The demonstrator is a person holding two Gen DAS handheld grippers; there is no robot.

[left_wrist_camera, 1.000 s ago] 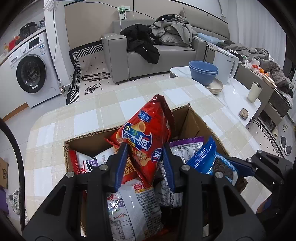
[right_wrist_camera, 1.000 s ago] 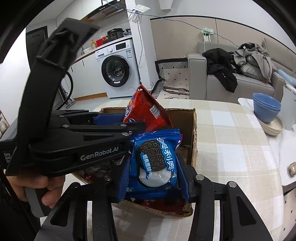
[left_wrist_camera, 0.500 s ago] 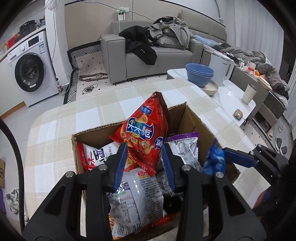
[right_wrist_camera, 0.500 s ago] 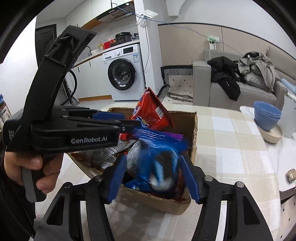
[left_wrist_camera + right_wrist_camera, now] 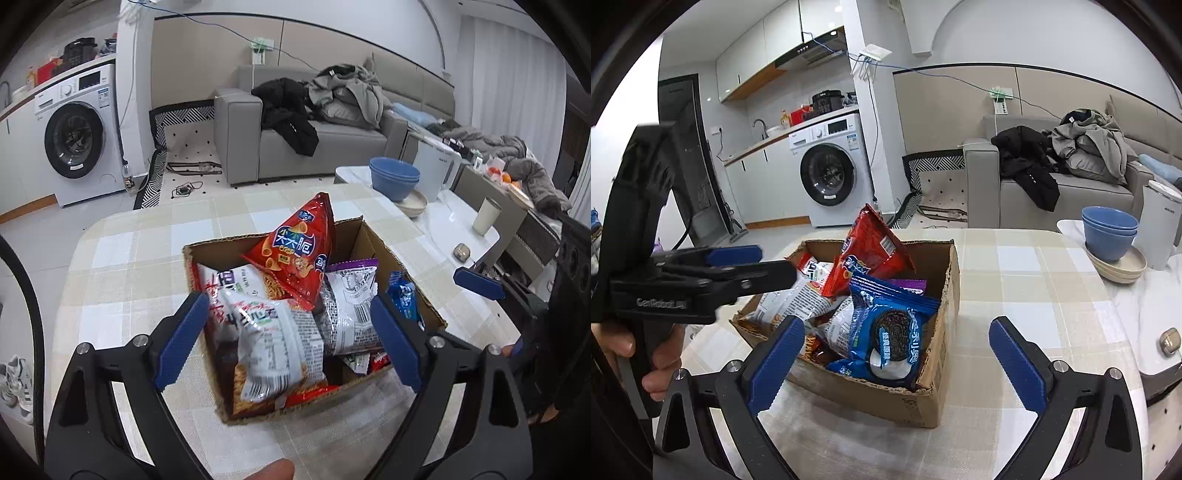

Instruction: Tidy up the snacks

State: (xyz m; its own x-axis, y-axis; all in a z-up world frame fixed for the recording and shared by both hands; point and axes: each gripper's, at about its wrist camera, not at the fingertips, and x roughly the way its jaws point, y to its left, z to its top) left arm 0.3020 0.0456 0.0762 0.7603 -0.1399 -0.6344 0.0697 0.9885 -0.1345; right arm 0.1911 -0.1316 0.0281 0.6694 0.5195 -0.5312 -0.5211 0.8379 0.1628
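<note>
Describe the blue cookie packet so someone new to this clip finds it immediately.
On the checked tablecloth stands an open cardboard box full of snack bags. The blue cookie packet leans in its near corner beside the right-hand wall. It alone is blue and shows a dark sandwich cookie; its neighbours are red or silvery-white.

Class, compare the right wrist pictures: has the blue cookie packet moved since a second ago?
Yes. The blue cookie packet has dropped from between the right gripper jaws, which have just been opening, and now lies inside the cardboard box, against its near corner.

Grey sofa (image 5: 317, 147) piled with clothes; washing machine (image 5: 74, 136) by white wall.
</note>
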